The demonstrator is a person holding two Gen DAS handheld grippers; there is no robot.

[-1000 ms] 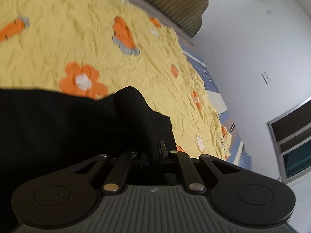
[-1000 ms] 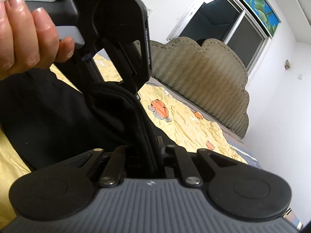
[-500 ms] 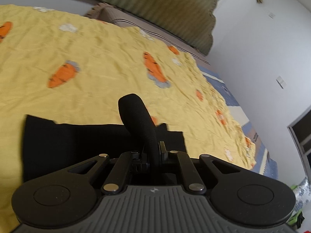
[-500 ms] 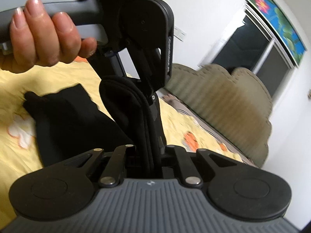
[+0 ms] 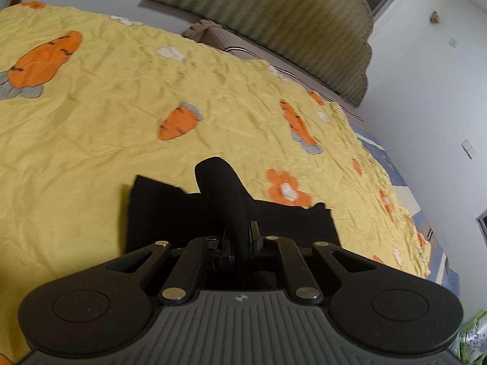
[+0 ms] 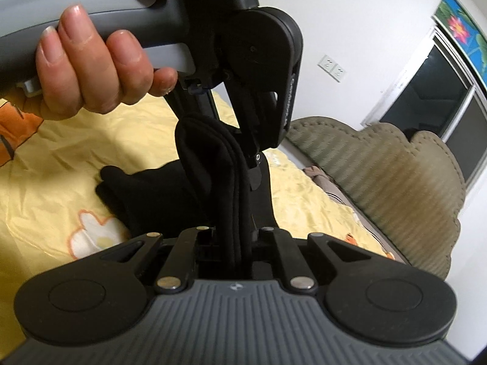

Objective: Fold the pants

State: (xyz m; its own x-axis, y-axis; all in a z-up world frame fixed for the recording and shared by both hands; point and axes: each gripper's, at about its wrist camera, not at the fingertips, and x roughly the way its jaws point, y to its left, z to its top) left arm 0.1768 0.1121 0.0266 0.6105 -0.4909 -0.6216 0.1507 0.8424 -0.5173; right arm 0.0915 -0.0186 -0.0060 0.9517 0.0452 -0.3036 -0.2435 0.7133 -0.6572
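Yellow bedsheet (image 5: 91,115) printed with orange carrots and flowers, olive ribbed scalloped headboard (image 5: 274,24) along its far edge, white wall (image 5: 426,76), dark window (image 6: 432,91), wall sockets (image 6: 331,68)

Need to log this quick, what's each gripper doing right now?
Left gripper: shut on the black pants.
Right gripper: shut on the black pants, a bunched fold.

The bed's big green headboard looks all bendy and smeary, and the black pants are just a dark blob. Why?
Left wrist view: the fisheye lens curves the headboard, and it is slightly smeared. Right wrist view: the headboard also bows and blurs; the pants are so dark that only a few folds show.
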